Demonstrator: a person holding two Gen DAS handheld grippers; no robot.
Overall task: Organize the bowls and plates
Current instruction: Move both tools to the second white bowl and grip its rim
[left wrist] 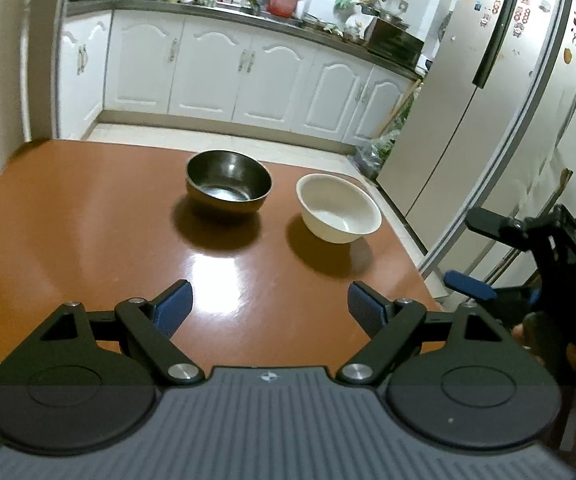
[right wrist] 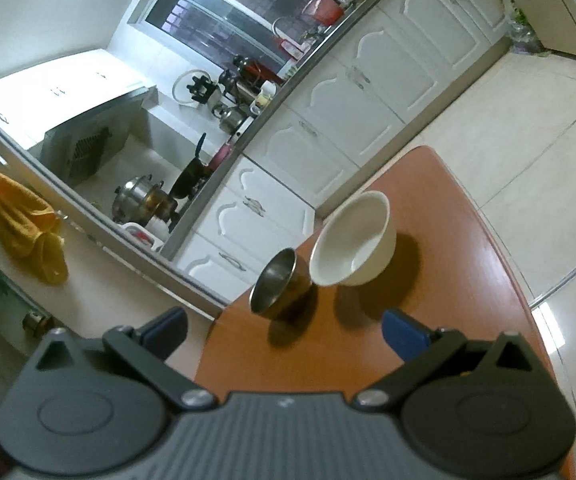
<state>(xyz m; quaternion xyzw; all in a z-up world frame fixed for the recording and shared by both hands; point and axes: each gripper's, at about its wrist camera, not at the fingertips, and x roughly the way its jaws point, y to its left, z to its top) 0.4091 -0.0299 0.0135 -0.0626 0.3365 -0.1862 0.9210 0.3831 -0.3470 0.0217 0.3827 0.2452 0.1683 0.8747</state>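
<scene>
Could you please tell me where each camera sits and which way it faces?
Left wrist: on the left gripper, facing across the table at both bowls; right gripper shows beside it.
Right wrist: on the right gripper, rolled, facing the bowls from the side.
Shared: steel bowl, white bowl, cabinets.

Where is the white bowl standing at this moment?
In the left wrist view the white bowl stands upright on the brown table, near its far right edge, just right of the metal bowl and apart from it.

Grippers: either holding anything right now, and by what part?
Nothing held. Left gripper and right gripper are both open, short of the steel bowl and white bowl.
</scene>
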